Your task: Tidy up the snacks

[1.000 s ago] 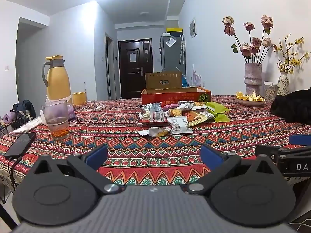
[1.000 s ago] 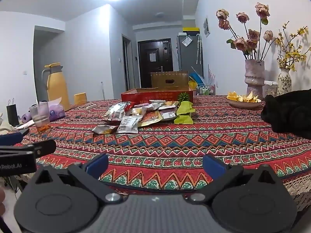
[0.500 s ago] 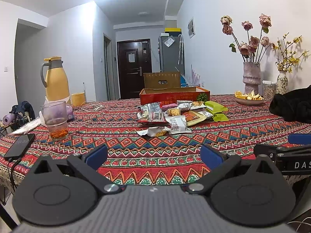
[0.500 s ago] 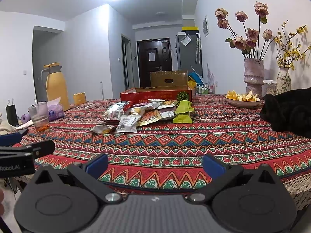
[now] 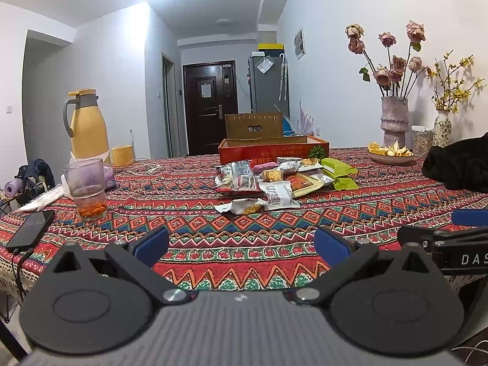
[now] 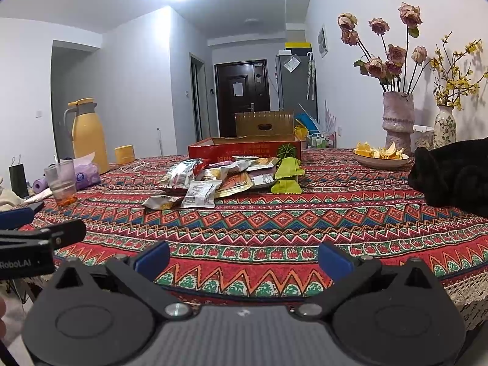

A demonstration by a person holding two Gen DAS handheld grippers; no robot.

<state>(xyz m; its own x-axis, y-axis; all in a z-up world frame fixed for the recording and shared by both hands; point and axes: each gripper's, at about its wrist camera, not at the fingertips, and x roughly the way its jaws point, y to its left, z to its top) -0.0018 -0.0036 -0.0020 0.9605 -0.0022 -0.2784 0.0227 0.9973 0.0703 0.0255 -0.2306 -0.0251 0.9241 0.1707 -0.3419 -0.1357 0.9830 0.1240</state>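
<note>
1. Phone (image 5: 30,230) flat at far left edge of the table (image 5: 244,253), cable trailing off its near end, seen from the left wrist view.
2. Glass cup (image 5: 87,187) next, upright, orange bits at the bottom; purple tissue pack (image 6: 87,175) just behind it, yellow thermos jug (image 5: 87,125) and small yellow cup (image 5: 123,155) further back.
3. Left gripper (image 5: 241,242) low at the near table edge, blue fingers (image 5: 151,242) spread wide, nothing between them, well short of the snacks.
4. Snack pile (image 5: 274,183) mid-table: loose packets overlapping each other. Nearest is a small torn-looking white packet (image 5: 242,206) with yellow contents, touching a white barcode packet (image 5: 279,195); silver-red bags (image 5: 238,178) on the pile's left side.
5. Red cardboard box (image 5: 273,151) right behind the pile, open top, brown flap standing up at the back (inside not visible from this height).
6. Green packets (image 5: 338,172) on the pile's right edge, two or three stacked loosely.
7. Right gripper (image 6: 244,262) also at the near edge, blue fingers (image 6: 334,260) wide apart, empty; the left unit's finger shows at the left edge of its view.
8. Bowl of orange peel (image 6: 381,154) right of the box, apart from the snacks.
9. Pink vase with dried roses (image 6: 398,116), then small floral vase (image 6: 444,126) with yellow sprigs, both against the wall.
10. Black fabric heap (image 6: 454,174) on the table at far right.
</note>
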